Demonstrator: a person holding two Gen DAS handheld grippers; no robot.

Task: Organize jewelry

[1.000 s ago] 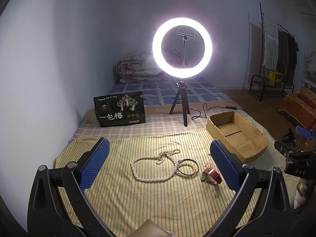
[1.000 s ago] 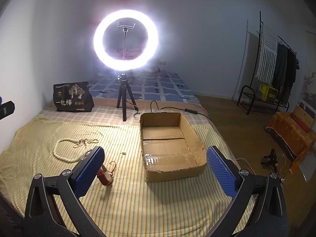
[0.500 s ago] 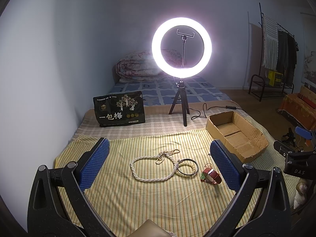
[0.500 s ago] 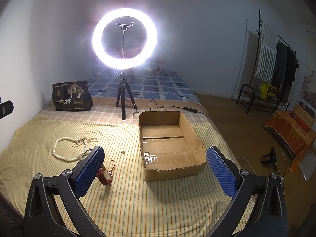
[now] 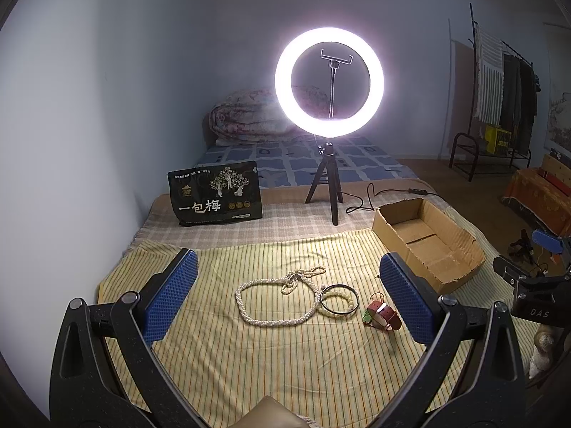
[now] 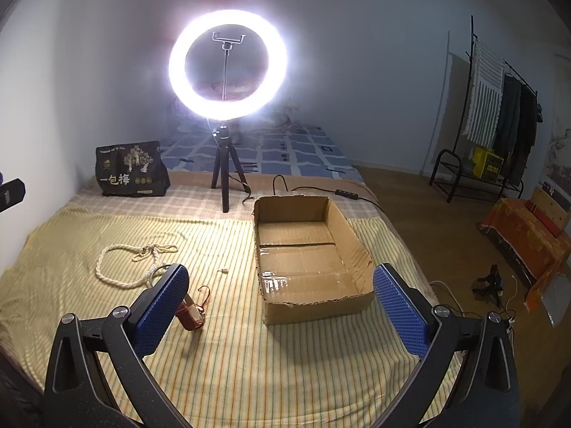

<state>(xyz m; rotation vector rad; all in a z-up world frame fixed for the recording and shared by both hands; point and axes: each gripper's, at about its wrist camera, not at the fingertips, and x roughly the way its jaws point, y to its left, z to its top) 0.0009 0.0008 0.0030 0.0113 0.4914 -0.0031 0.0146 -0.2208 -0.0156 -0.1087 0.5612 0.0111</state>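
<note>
A white pearl necklace [image 5: 271, 297] lies on the yellow striped cloth [image 5: 285, 363], with a dark bangle and bead bracelet [image 5: 339, 300] beside it and a red-green trinket [image 5: 382, 317] to their right. My left gripper [image 5: 287, 296] is open and empty, held above and in front of them. My right gripper [image 6: 282, 303] is open and empty, just in front of the open cardboard box [image 6: 310, 260]. In the right wrist view the necklace [image 6: 125, 264] lies at the left, and the red trinket [image 6: 191, 315] sits by my left finger. A tiny earring [image 6: 223, 270] lies loose.
A lit ring light on a tripod [image 5: 330, 82] stands behind the cloth, its cable [image 5: 374, 196] running right. A black snack bag [image 5: 216, 192] stands at the back left. The wall is on the left; the bed edge and floor on the right.
The right gripper has shifted very slightly; the scene drifts a little left and down in its view. The left gripper and the jewelry have not moved.
</note>
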